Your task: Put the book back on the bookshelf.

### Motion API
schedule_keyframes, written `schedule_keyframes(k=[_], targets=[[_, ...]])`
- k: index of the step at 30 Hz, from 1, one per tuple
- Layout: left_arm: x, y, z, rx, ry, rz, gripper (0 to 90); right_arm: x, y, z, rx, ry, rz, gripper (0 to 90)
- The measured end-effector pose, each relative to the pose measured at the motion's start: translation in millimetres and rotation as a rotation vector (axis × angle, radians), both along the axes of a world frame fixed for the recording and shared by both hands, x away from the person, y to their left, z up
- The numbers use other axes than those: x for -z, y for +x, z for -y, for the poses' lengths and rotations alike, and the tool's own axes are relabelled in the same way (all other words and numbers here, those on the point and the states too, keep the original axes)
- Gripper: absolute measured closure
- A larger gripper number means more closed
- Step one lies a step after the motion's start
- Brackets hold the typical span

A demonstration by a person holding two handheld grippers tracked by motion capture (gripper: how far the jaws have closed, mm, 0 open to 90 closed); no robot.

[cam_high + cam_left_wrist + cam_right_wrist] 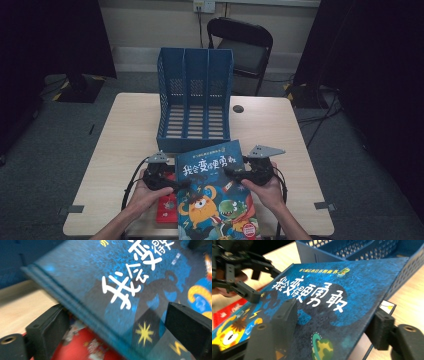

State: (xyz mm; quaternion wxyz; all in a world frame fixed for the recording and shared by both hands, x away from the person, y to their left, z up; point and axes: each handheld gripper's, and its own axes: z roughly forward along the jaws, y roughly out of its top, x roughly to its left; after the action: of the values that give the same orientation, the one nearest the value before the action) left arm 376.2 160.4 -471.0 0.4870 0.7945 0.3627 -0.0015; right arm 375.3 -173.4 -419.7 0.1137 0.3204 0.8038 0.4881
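Landmark: blue plastic three-slot file rack [195, 100], upright at the far middle of the pale wooden desk [125, 130]. All three slots empty.

Left of and nearer than the rack: thin red picture book [166, 210], flat on the desk, partly tucked under the bigger book's left edge.

Left tool [181, 185]: jaws apart, straddling the spine edge of the large blue hardcover picture book with cartoon monsters [212, 195]. One jaw under the spine, the other above the cover. No firm pinch visible in the left gripper view.

Blue book: directly in front of the rack, far edge close to the rack's front lip, spine side raised clear of the red book.

Right tool [231, 172]: jaws apart too, one over the cover, the other just off the book's right edge. Book between them, not seen pressed.

Progress, as judged: early. Book flanked on both sides and part-lifted, but not securely gripped. Left to do: clamping, standing it upright, sliding it into a slot. Red book probably after that.
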Motion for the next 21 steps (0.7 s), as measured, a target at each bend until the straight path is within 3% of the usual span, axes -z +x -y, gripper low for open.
schedule_keyframes(k=[3,7,9,13,15,18,21], targets=[[-1.1,-0.6,3.6,-0.007,0.021,-0.004,1.4,-1.6,0.7,-0.7,0.001,-0.005,-0.009,34.1],[-2.7,0.8,2.5,-0.001,0.029,-0.018,3.2,-0.7,2.6,-0.7,0.006,-0.008,-0.030,34.0],[-1.6,1.7,-0.3,0.003,0.007,-0.017,5.9,-0.9,4.0,-1.2,0.013,-0.017,-0.054,34.0],[-1.4,2.5,0.6,0.058,-0.071,-0.054,16.6,5.2,10.6,-1.9,0.005,-0.026,-0.131,33.8],[-2.4,0.7,3.1,0.045,-0.051,-0.049,15.2,2.8,8.5,-6.4,0.012,-0.038,-0.113,33.6],[-6.9,1.1,-1.0,0.028,-0.077,-0.043,21.1,-0.3,7.6,-7.4,0.026,-0.039,-0.112,33.8],[-10.6,1.0,-1.2,0.020,-0.076,-0.031,23.0,-3.4,6.6,-8.5,0.038,-0.039,-0.101,33.9]])
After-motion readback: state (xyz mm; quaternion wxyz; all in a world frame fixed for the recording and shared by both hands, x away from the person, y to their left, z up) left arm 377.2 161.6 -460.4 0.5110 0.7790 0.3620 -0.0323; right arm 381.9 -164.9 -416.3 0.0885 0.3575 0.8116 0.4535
